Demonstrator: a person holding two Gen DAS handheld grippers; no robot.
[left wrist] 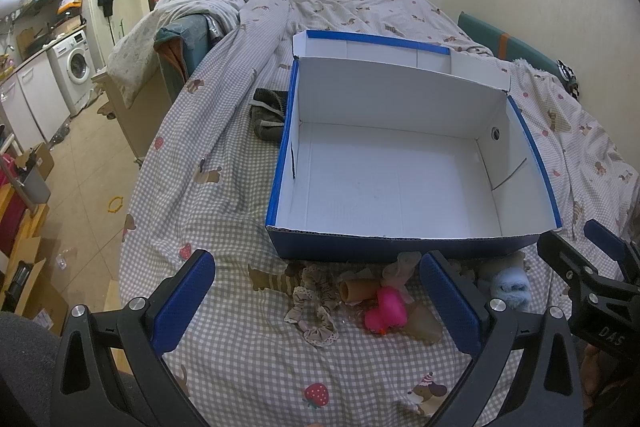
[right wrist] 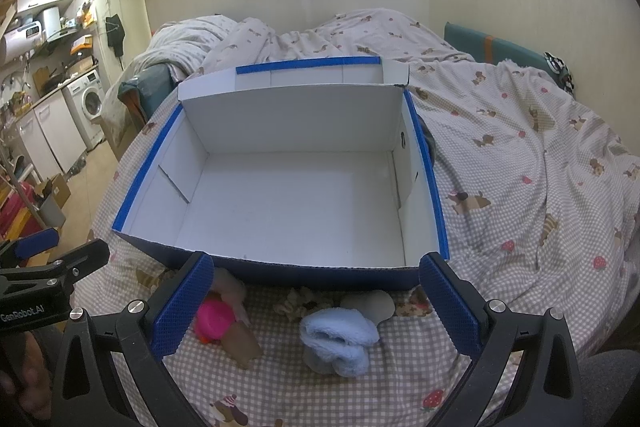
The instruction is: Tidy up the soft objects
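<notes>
Zero items in the box [left wrist: 384,183] so far; its white floor is bare in both wrist views. I read the task as not started on the placing side.

Left gripper [left wrist: 316,303]: jaws wide apart, holding nothing, hovering above the near pile. Right gripper [right wrist: 316,307]: same, wide apart, nothing held, over the light blue fuzzy socks [right wrist: 340,341].

Soft items all sit on the checked bedsheet [left wrist: 224,187], in a row just near of the box's near wall:
- pink toy [left wrist: 386,311], roughly mid-row
- beige lace scrunchies [left wrist: 314,301], left of the pink toy
- tan rubbery pieces [left wrist: 426,323], touching the pink toy
- blue socks, right end of row
- a greyish plush bit behind the socks, too hidden to identify

Dark green bundle [left wrist: 269,117] lies left of the box, against its wall; can't tell if it's part of the job.

My call: everything is left to do. Socks look like the easiest first grab for the right side, pink toy for the left.
</notes>
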